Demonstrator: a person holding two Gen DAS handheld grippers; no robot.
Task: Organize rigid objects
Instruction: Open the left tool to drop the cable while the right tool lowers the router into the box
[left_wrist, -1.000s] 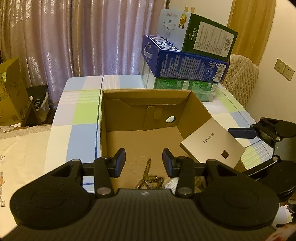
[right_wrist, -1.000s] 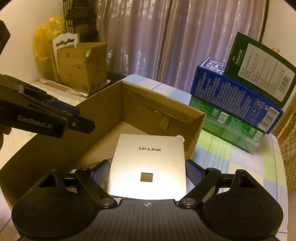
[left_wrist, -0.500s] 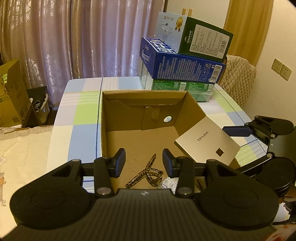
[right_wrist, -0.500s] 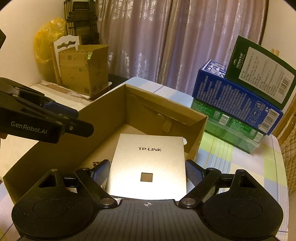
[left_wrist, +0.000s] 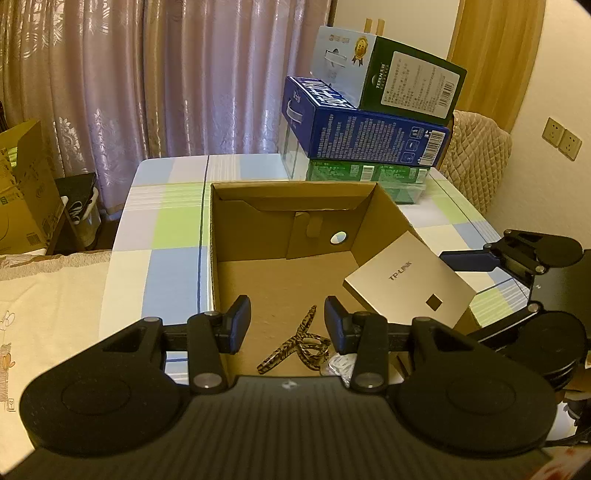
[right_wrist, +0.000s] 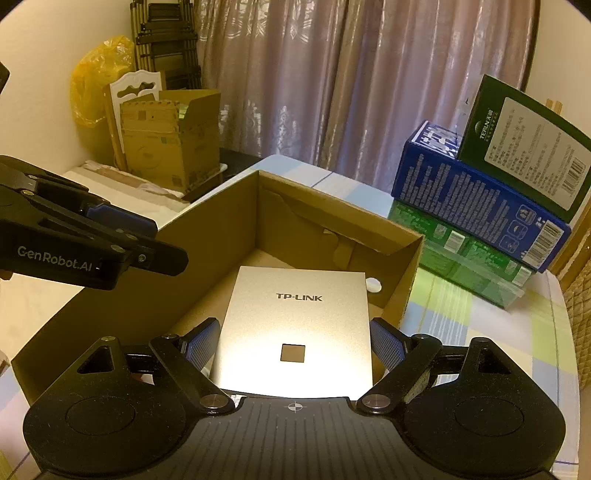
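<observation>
Right gripper (right_wrist: 293, 341) jaws clamping flat silver TP-LINK box (right_wrist: 295, 325), over open brown cardboard carton (left_wrist: 236, 221) | left gripper (left_wrist: 287, 319) jaws parted, empty | inside carton: tortoiseshell hair clip (left_wrist: 295, 349) | silver box not yet set down

Both tools are matte black plastic. The left gripper (left_wrist: 287, 324) has a ribbed top deck with a small white mark at its front edge, flanked by two round housings with shallow discs. Black link arms carry silver screw heads, and triangular cut-outs sit behind them. Its fingers (left_wrist: 238, 323) bear dark blue pads. The right gripper (right_wrist: 293, 341) is the same build, with a crosshair mark on its deck and blue pads that look finely textured. From the right wrist view, the left tool's side reads "GenRobot.AI" in pale letters.
</observation>
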